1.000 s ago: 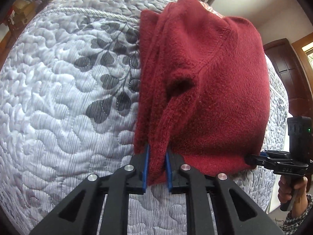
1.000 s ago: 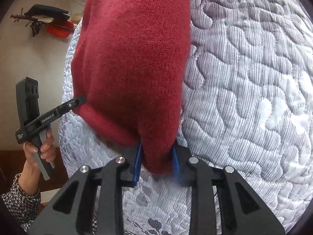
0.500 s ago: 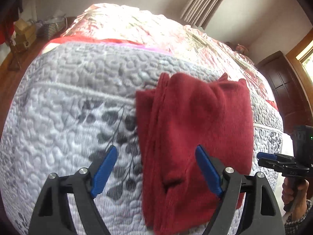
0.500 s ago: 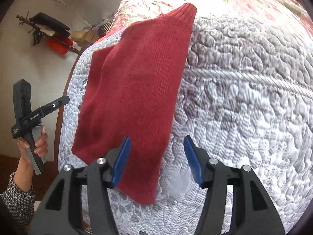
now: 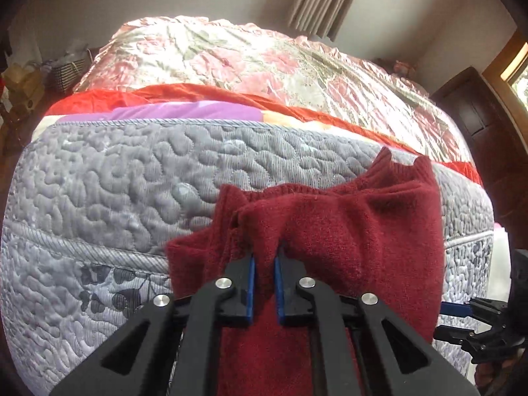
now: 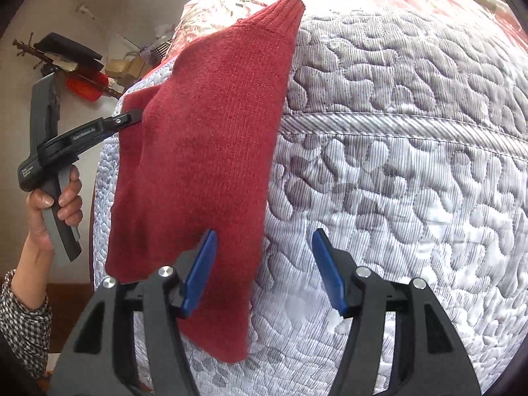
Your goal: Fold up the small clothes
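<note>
The red sweater (image 5: 346,241) lies folded lengthwise on the quilt (image 5: 109,198). The left gripper (image 5: 264,277) pinches a ridge of its cloth; the right gripper (image 6: 264,274) hangs over the sweater's edge, jaws apart. A crosswise fold seems underway: next, the right should grip the matching edge.

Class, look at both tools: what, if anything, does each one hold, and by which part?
The left tool pinches a raised fold of the dark red knitted garment, left of its middle. The right tool is open, holding nothing.

black grippers (image 6: 264,274) – blue pads (image 6: 199,274), checked sleeve (image 6: 23,323)
</note>
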A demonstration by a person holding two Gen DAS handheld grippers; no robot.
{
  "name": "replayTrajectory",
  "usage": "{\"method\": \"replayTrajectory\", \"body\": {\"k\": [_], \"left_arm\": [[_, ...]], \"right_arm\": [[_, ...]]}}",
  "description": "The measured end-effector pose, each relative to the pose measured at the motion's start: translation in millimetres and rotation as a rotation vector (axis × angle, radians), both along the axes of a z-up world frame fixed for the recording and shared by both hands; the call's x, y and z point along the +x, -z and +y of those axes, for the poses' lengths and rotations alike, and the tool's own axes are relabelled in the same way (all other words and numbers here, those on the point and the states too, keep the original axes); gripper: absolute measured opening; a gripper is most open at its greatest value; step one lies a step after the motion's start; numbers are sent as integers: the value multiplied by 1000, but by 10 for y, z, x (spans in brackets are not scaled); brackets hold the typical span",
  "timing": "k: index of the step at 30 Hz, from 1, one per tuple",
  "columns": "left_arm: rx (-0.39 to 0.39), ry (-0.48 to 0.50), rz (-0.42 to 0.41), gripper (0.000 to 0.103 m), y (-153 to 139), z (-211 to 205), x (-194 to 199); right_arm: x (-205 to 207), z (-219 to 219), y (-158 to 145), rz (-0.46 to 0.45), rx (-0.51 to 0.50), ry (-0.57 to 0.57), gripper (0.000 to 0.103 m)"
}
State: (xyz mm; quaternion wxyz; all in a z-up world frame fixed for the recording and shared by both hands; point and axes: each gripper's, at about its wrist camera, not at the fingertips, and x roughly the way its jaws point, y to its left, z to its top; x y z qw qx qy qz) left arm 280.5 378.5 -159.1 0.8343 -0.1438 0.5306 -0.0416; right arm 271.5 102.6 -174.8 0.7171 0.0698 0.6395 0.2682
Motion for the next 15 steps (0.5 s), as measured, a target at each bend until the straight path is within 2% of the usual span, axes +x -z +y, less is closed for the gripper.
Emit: {"method": "replayTrajectory", "body": {"k": [4, 7, 13, 14, 15], "left_arm": [[-2, -94, -29, 9, -45, 302, -203], [12, -114, 22, 9, 138, 396, -211], [73, -77, 71, 12, 309, 226, -10], [85, -70, 72, 13, 284, 207, -4], [95, -66, 72, 20, 241, 201, -15]], "right_arm": [[22, -108, -28, -14, 9, -2, 60], [46, -65, 5, -13, 7, -9, 60], [87, -56, 82, -14, -29, 3, 60], [82, -80, 72, -13, -30, 7, 60], [67, -101, 54, -17, -30, 8, 60]]}}
